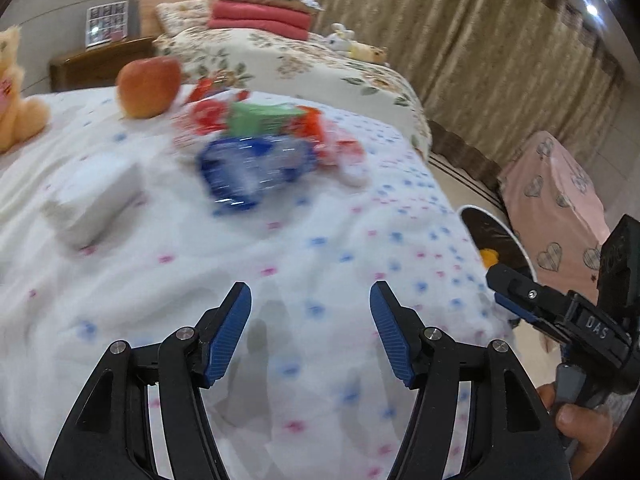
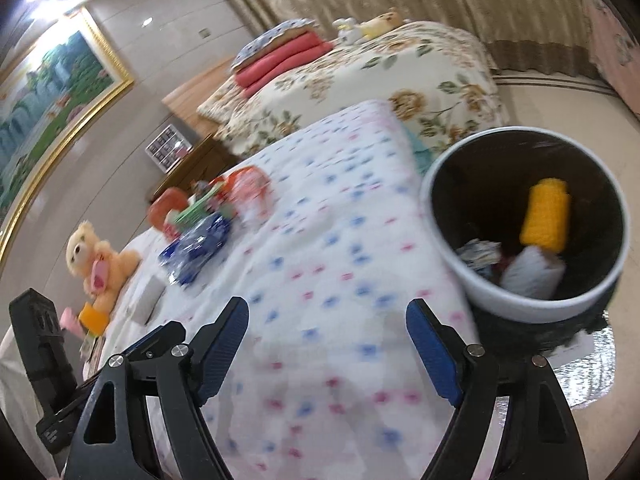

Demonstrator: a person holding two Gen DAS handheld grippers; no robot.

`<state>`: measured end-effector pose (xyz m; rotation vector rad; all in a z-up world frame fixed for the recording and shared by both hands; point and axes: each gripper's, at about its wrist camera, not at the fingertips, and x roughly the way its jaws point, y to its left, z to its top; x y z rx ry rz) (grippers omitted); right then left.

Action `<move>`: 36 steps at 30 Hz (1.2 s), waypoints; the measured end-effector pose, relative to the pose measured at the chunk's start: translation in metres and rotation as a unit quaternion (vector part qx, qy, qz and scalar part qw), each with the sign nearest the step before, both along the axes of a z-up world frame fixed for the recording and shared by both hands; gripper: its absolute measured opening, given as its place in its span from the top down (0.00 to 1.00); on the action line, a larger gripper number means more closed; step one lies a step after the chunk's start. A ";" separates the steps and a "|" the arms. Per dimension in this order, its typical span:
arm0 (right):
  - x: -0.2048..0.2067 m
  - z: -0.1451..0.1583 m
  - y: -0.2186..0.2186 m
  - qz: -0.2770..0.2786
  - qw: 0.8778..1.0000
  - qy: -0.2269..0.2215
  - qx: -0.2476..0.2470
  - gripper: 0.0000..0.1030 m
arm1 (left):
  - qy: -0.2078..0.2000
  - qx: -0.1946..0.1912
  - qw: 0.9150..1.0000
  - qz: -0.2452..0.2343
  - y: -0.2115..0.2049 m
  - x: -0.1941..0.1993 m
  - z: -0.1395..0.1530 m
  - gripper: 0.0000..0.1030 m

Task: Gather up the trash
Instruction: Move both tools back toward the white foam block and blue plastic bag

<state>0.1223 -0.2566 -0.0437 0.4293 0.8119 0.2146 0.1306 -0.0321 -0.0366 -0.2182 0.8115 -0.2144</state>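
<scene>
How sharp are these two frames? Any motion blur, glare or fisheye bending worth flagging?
Left wrist view: the wrapper pile and white box are motion-smeared, while the left gripper stays crisp. Right wrist view: the bedspread dots streak, the trash bin is softer, a ceiling light flares top left, and the edges bend.

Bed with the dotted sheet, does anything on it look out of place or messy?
Yes. A heap of crumpled wrappers, blue, green and red, lies loose on the dotted sheet beside an apple, rather than in the trash bin at the bed's edge. Both grippers, left and right, are open and empty.
</scene>
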 end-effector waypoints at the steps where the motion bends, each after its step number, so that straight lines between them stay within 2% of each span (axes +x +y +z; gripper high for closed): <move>1: 0.002 0.000 0.007 0.006 1.000 0.000 -0.001 0.20 | 0.001 0.001 1.000 0.006 0.008 -0.001 -0.002 0.39; 17: 0.032 -0.008 0.087 0.087 0.996 0.019 0.017 0.19 | 0.012 0.018 0.996 0.091 0.098 -0.008 -0.014 0.38; 30: 0.061 -0.005 0.136 0.121 0.992 0.020 0.034 0.19 | 0.010 0.042 0.991 0.126 0.137 0.005 -0.009 0.27; 36: 0.081 -0.008 0.145 0.115 0.990 0.031 0.068 0.19 | 0.010 0.054 0.992 0.116 0.142 0.022 -0.009 0.27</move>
